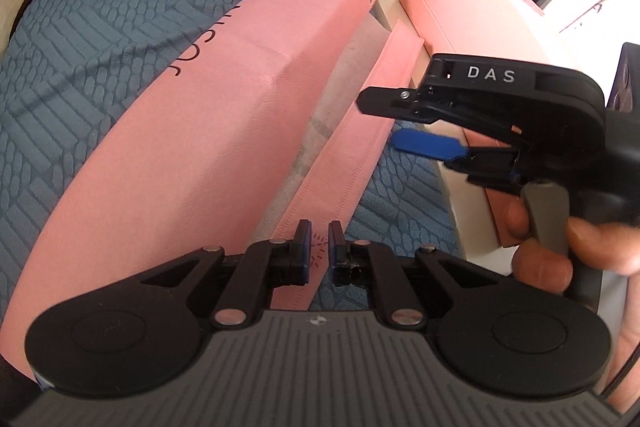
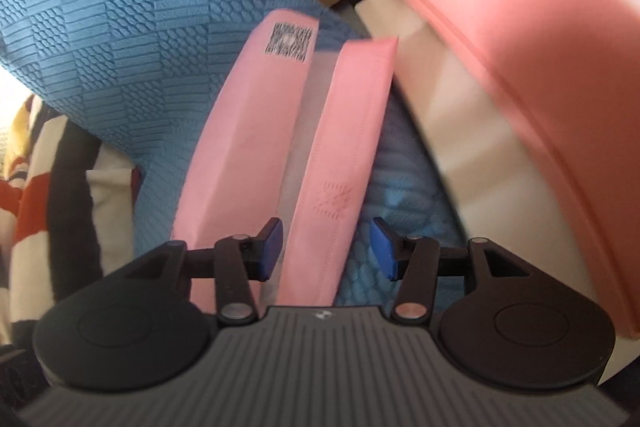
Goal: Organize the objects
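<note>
The pink pouch point(image 1: 192, 131) lies open on the blue textured cover point(image 1: 80, 39), its flap point(image 2: 340, 163) unfolded near the right edge. The left gripper point(image 1: 319, 247) is narrow and empty, just over the flap; the right gripper point(image 2: 326, 247) is wide around it. The pink box point(image 2: 520, 75) waits beside, so most of the work seems left.

Surface: blue textured cover point(image 1: 100, 39), raised woven-style pattern.
Lying on it: long pink pouch point(image 1: 192, 99), flat, dark lettering and a printed code near its far end.
</note>
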`<action>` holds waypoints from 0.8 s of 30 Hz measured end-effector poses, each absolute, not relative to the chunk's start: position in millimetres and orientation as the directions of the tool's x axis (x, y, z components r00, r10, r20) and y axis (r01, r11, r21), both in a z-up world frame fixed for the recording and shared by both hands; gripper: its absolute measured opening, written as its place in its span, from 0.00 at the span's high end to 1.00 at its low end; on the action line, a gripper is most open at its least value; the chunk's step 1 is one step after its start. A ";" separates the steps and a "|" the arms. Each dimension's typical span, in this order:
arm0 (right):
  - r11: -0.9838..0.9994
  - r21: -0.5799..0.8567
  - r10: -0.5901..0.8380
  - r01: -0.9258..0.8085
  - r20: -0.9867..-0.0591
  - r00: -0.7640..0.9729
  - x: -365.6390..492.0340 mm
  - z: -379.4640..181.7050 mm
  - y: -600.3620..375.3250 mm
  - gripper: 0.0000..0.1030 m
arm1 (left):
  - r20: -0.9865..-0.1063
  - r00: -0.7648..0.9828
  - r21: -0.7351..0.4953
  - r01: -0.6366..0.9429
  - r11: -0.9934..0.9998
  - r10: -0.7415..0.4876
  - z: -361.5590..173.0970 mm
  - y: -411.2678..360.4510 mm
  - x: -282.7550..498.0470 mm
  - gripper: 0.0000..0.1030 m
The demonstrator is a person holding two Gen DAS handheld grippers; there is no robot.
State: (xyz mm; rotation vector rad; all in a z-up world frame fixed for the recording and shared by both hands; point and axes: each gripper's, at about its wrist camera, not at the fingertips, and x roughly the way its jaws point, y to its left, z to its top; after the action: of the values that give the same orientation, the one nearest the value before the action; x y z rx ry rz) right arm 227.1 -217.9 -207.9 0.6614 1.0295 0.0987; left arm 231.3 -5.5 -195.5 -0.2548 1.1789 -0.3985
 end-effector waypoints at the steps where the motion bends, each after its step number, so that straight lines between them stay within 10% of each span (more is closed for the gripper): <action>1: 0.790 0.574 0.401 0.216 -0.750 0.527 227.5 -209.3 -217.1 0.51 | -0.842 0.325 -0.400 0.162 0.902 -0.431 -195.6 -4.2 231.9 0.90; 11: 0.754 0.631 0.510 0.180 -0.737 0.444 214.8 -220.3 -185.5 0.94 | -0.838 0.356 -0.417 0.069 0.906 -0.412 -194.7 10.5 237.2 0.89; 24: 0.810 0.579 0.469 0.093 -0.734 0.491 204.3 -169.7 -188.0 0.96 | -0.818 0.395 -0.423 0.082 0.902 -0.419 -178.0 22.3 246.3 0.89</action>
State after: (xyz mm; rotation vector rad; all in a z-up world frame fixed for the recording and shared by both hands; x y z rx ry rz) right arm 204.3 -188.0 -169.7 0.6099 1.0475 0.2463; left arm 246.3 22.3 -178.1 -0.3396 1.1253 -0.3258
